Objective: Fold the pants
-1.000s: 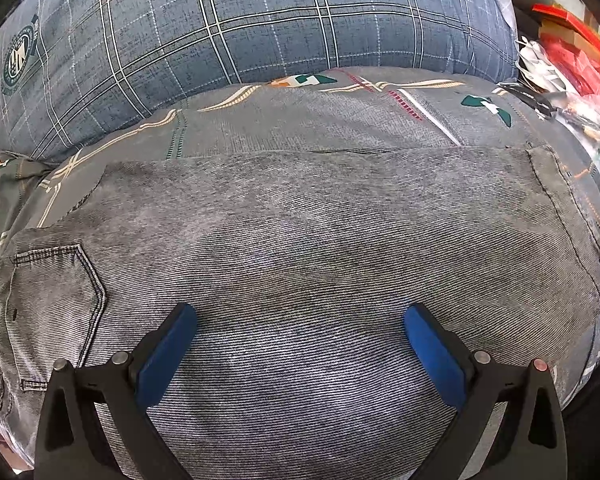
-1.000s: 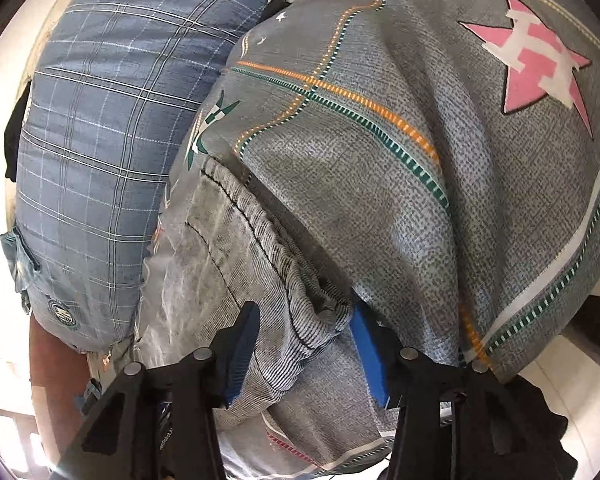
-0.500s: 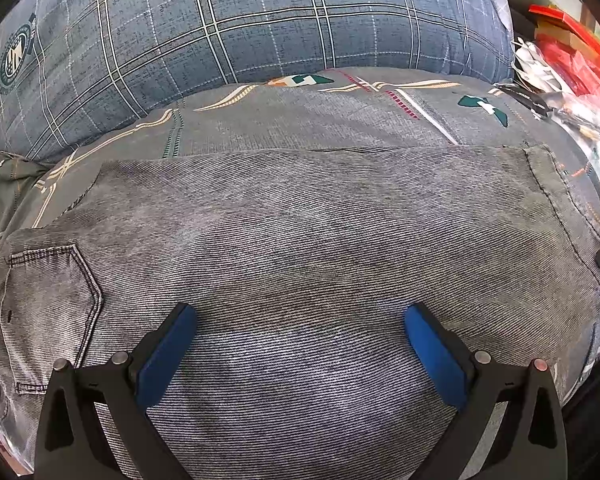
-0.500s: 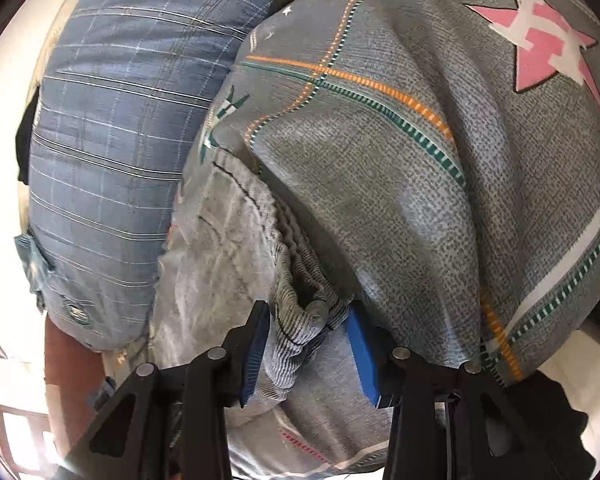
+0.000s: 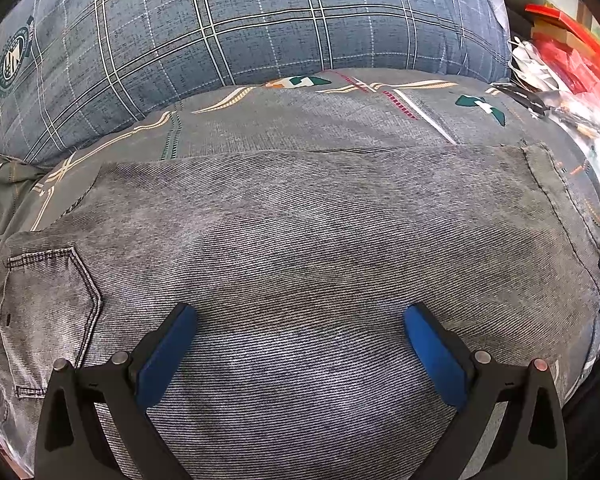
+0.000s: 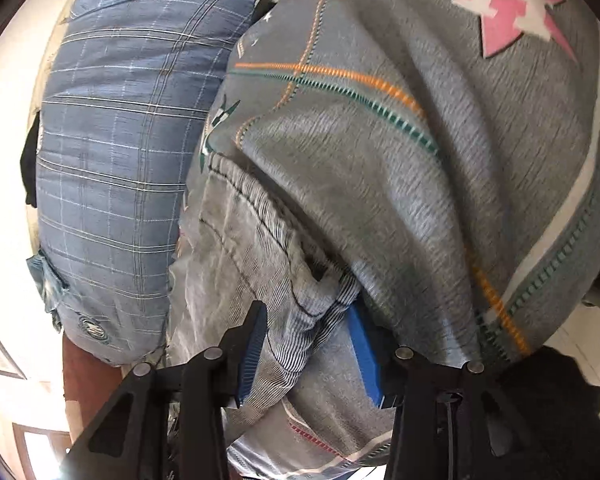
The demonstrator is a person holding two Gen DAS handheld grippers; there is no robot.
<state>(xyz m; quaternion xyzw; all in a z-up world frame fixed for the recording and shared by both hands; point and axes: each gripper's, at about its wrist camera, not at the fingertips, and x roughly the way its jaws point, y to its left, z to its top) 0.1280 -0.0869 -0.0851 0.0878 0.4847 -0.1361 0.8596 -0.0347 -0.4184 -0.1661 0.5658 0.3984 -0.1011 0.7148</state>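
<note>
A bed (image 5: 340, 128) carries everything, covered by a grey bedspread (image 6: 420, 184) printed with orange and green dashed lines, small teal emblems and a pink star. Grey denim pants (image 5: 300, 240) lie flat across it, a back pocket at 9 o'clock in the left wrist view. Beyond them, at 12 o'clock, a blue plaid pillow (image 5: 240, 28) rests on the spread. At 2 o'clock, red packets and plastic bags (image 5: 560, 64) sit by the bed's edge.
</note>
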